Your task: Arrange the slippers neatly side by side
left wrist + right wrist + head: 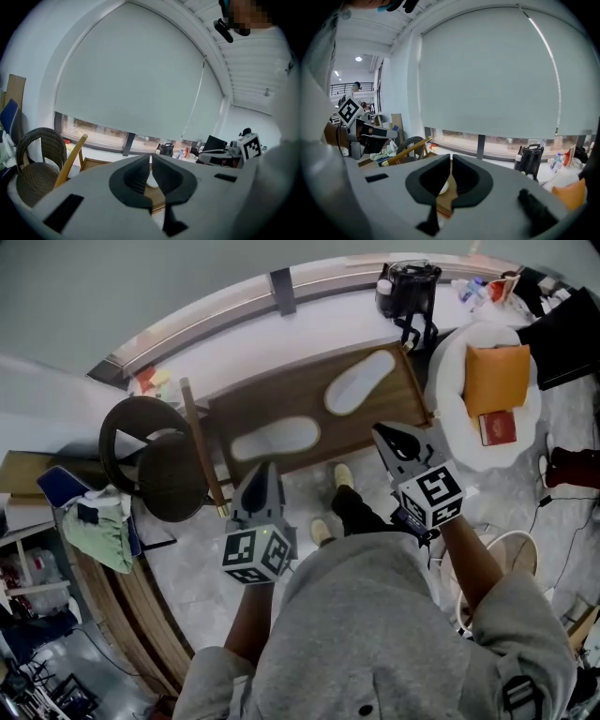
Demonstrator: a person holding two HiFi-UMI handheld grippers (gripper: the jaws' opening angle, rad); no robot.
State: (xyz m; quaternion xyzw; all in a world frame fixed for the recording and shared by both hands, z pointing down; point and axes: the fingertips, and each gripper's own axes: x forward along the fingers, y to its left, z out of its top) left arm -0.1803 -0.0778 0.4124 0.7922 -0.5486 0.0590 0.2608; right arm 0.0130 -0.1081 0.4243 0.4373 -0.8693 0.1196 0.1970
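Two white slippers lie apart on a brown wooden board (309, 404) on the floor. One slipper (276, 439) is near the board's front left; the other (360, 382) is angled at the back right. My left gripper (266, 468) hovers just in front of the near slipper, jaws shut and empty. My right gripper (379, 430) hangs by the board's right front, also shut and empty. In the left gripper view the left gripper (150, 157) points at the board, with a bit of white slipper (151, 181) behind the jaws. The right gripper (451, 157) shows the same, a slipper (442, 188) behind it.
A dark wicker chair (150, 460) and a leaning wooden pole (202, 451) stand left of the board. A white round seat with an orange cushion (497, 379) is to the right, with a black bag (410, 287) by the window ledge. The person's feet (342, 476) are just before the board.
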